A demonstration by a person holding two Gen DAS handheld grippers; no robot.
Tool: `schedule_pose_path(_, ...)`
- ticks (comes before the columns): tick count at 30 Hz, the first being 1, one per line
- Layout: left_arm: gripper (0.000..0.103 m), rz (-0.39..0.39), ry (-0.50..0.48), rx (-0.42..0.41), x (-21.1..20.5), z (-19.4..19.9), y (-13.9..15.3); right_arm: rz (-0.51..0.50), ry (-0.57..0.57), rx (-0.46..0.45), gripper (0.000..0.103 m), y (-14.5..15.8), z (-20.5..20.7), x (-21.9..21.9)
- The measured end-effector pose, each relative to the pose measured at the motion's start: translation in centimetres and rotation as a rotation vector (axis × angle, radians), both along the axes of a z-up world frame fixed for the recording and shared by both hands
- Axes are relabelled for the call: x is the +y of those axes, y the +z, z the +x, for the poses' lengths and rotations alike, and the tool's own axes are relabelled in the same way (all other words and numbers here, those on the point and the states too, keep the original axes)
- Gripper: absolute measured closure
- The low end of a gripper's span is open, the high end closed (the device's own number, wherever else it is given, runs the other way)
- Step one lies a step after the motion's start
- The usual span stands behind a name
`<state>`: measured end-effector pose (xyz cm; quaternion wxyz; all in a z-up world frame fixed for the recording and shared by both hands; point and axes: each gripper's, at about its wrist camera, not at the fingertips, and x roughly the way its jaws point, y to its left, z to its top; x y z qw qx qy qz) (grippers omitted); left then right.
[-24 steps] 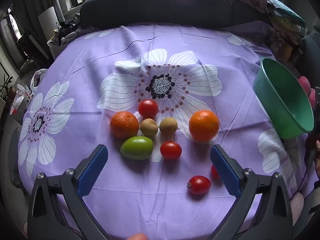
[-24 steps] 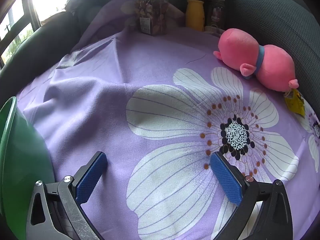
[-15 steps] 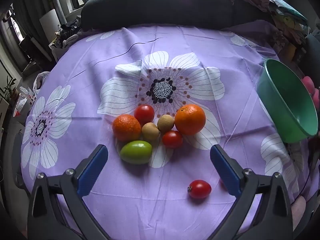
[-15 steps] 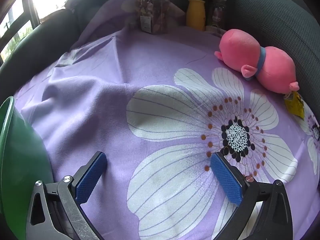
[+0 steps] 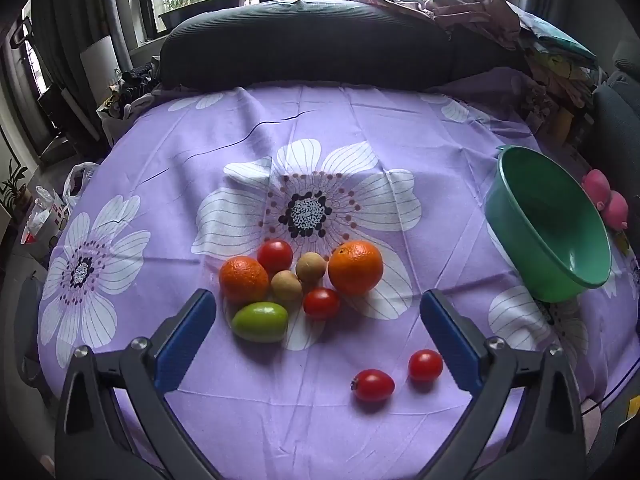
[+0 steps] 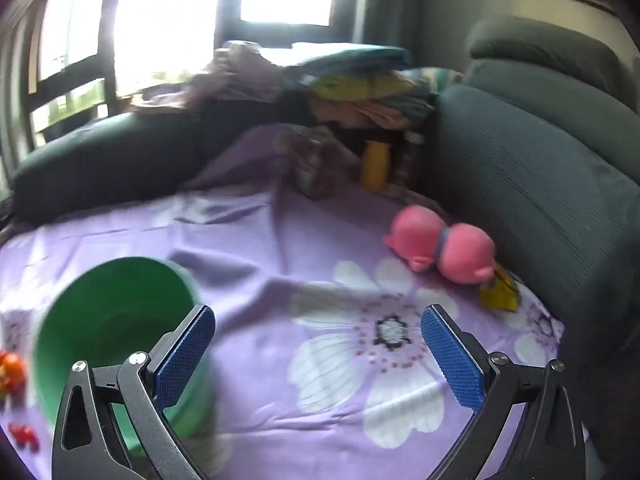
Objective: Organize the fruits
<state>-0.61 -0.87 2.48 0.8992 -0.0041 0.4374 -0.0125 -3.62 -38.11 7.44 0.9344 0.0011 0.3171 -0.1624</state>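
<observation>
On the purple flowered cloth (image 5: 320, 120) lies a cluster of fruit: two oranges (image 5: 355, 267) (image 5: 243, 279), a green fruit (image 5: 260, 321), two small brown fruits (image 5: 310, 266) (image 5: 286, 285) and two red tomatoes (image 5: 274, 255) (image 5: 321, 303). Two more tomatoes (image 5: 373, 385) (image 5: 425, 365) lie nearer. A green bowl (image 5: 552, 220) stands at the right, tilted. My left gripper (image 5: 318, 334) is open and empty above the near fruit. My right gripper (image 6: 318, 354) is open and empty, its left finger over the bowl (image 6: 116, 320). That view is blurred.
A pink plush toy (image 6: 440, 248) lies near the dark sofa (image 6: 540, 184) on the right. A yellow bottle (image 6: 375, 164) and a jar (image 6: 316, 168) stand at the cloth's far edge. A dark cushion (image 5: 312, 48) lines the back. Clothes (image 5: 480, 12) are piled at the back right.
My left gripper has pulled back and up, so the fruit looks farther and a second near tomato shows. My right gripper has risen and swung, bringing the bowl under its left finger.
</observation>
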Motion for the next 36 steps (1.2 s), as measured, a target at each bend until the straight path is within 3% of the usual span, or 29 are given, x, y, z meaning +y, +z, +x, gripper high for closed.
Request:
schedule_pose_path(4, 0.001, -0.033, -0.005, 0.002, 0.3, -0.5, 0.3, 0.087, 0.424, 0.074, 0.000, 0.3, 0.3, 9.1)
schedule_pose_path(7, 0.001, -0.060, -0.012, -0.005, 0.9, -1.1, 0.6, 0.070, 0.587, 0.129, 0.000, -0.8, 0.2, 14.5)
schedule_pose_path(10, 0.001, -0.070, -0.018, 0.002, 1.6, -1.5, 0.4, 0.081, 0.662, 0.195, 0.000, -2.3, 0.9, 18.4)
schedule_pose_path(16, 0.001, -0.143, -0.017, 0.035, 3.9, -2.0, -0.5, 0.093, 0.684, 0.298, 0.000, -5.1, 1.6, 23.3)
schedule_pose_path(29, 0.005, -0.365, -0.117, 0.049, 7.0, -2.1, -1.7, 0.207, 0.683, 0.377, 0.001, -8.3, 3.3, 24.0)
schedule_pose_path(34, 0.013, -0.336, -0.190, 0.054, 5.0, -0.6, -2.0, 0.251, 0.660, 0.373, 0.003, -9.2, 4.8, 23.7)
schedule_pose_path(36, 0.018, -0.329, -0.212, 0.070, 4.4, 0.3, -2.4, 0.249, 0.640, 0.379, 0.010, -9.9, 5.7, 23.7)
